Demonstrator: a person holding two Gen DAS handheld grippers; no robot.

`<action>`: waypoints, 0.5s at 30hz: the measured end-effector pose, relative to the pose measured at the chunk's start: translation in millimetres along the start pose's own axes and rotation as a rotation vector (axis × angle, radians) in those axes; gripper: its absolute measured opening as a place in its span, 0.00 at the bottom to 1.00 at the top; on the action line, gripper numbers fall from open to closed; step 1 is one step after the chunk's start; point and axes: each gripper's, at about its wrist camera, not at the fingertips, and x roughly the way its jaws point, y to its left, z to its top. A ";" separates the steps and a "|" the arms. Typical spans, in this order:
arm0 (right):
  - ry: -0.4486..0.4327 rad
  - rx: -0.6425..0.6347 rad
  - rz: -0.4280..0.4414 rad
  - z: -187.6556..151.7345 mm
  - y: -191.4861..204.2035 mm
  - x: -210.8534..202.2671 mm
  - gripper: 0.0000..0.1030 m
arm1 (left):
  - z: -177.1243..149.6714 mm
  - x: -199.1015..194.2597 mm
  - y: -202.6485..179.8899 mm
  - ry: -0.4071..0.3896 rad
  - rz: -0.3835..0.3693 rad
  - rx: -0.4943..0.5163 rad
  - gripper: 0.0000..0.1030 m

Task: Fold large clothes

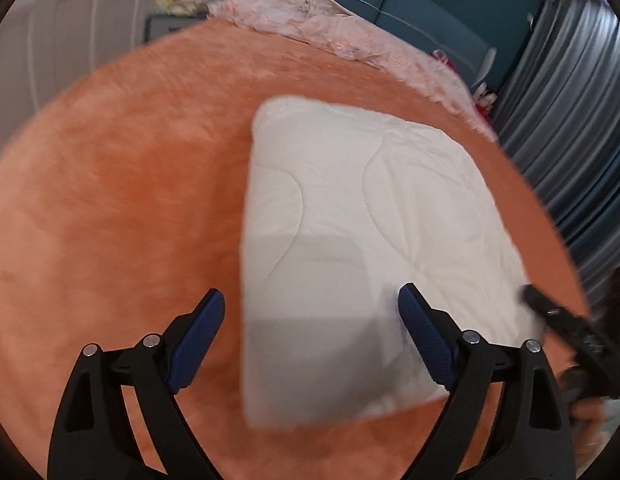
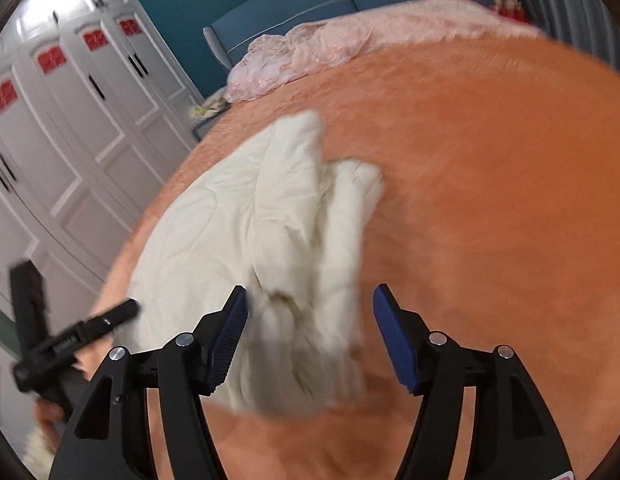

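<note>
A white quilted cloth point(image 1: 361, 240) lies folded into a rough rectangle on the orange bed cover point(image 1: 110, 208). My left gripper point(image 1: 311, 300) is open and empty, hovering above the cloth's near left edge. In the right wrist view the same cloth point(image 2: 270, 232) shows a bunched, layered right edge. My right gripper point(image 2: 310, 300) is open and empty just above that bunched near edge. The right gripper also shows in the left wrist view point(image 1: 565, 320), and the left one in the right wrist view point(image 2: 82, 332).
A crumpled pink blanket point(image 1: 325, 28) lies at the head of the bed against a blue headboard point(image 1: 409, 4). White wardrobes point(image 2: 70, 128) stand to the left, grey curtains point(image 1: 569, 128) to the right. The orange bed cover point(image 2: 489, 200) stretches wide around the cloth.
</note>
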 end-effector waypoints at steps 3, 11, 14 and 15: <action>-0.046 -0.074 -0.061 11.8 15.6 -29.9 0.47 | 9.7 -21.9 -24.5 -0.015 0.134 0.090 0.83; 0.051 -0.136 -0.144 31.8 47.9 11.0 0.04 | 36.1 7.4 -63.2 0.052 0.238 0.099 0.83; 0.084 -0.138 -0.184 24.4 46.4 33.3 0.03 | 34.8 29.9 -64.9 0.089 0.259 0.078 0.84; 0.095 -0.137 -0.192 21.6 44.2 38.9 0.03 | 33.5 34.0 -63.8 0.089 0.265 0.068 0.85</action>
